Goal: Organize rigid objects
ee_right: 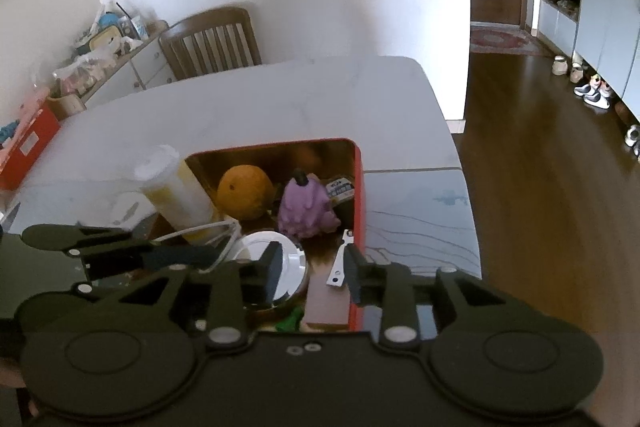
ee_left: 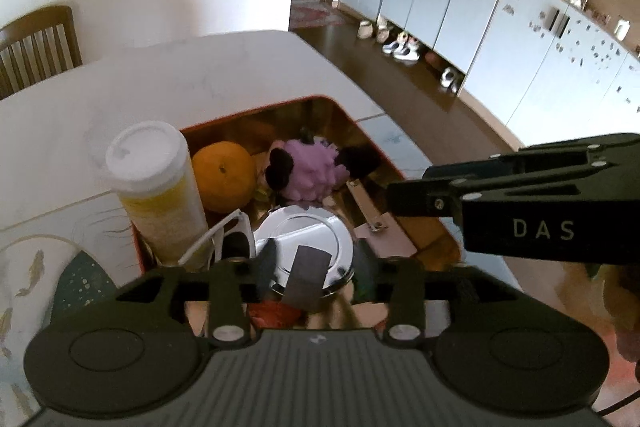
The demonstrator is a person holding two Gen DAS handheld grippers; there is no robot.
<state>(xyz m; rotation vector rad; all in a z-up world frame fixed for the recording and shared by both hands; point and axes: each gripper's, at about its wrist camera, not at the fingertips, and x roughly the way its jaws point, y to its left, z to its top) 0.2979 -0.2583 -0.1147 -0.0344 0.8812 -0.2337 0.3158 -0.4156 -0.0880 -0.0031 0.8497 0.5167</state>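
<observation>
A red box (ee_left: 256, 109) (ee_right: 358, 195) stands on the white table, filled with an orange (ee_left: 224, 181) (ee_right: 245, 191), a purple plush toy (ee_left: 306, 169) (ee_right: 306, 209), a white-capped yellow bottle (ee_left: 156, 187) (ee_right: 172, 183), white sunglasses (ee_left: 236, 233) (ee_right: 208, 231), a shiny round lid (ee_left: 304, 247) (ee_right: 280, 265) and a pink case (ee_left: 386, 241) (ee_right: 324, 301). My left gripper (ee_left: 310, 269) is open, its fingers over the round lid. My right gripper (ee_right: 314, 269) is open, one finger by the lid, the other at the box's right wall. It also shows in the left wrist view (ee_left: 416, 195).
A wooden chair (ee_right: 212, 43) (ee_left: 38, 47) stands behind the table. A cluttered sideboard (ee_right: 108, 55) and a red carton (ee_right: 28, 143) are at the left. Wooden floor, shoes (ee_left: 400, 49) and white cabinets (ee_left: 500, 27) lie to the right.
</observation>
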